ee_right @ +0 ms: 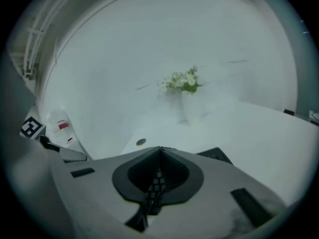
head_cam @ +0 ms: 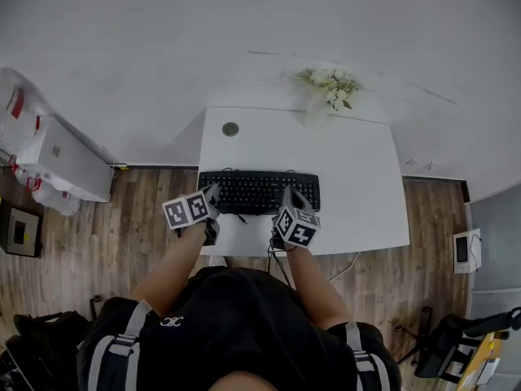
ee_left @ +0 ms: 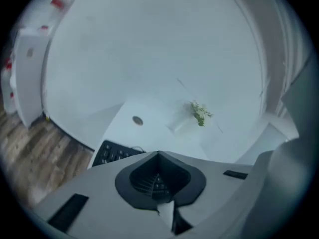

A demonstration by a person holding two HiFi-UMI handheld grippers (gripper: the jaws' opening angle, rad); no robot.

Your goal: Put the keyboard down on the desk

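Keyboard (head_cam: 259,191) lies flat on white desk (head_cam: 358,177), near side, long axis left-right. Your left gripper (head_cam: 212,195) sits over its left end, right gripper (head_cam: 290,198) inboard of its right end. Both jaws pressed together, nothing held. Keyboard sits just under and ahead of your tips. Placement looks done.

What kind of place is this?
Probably a small office or home workspace: a white desk, a black keyboard on it, flowers at its back edge, wood floor.
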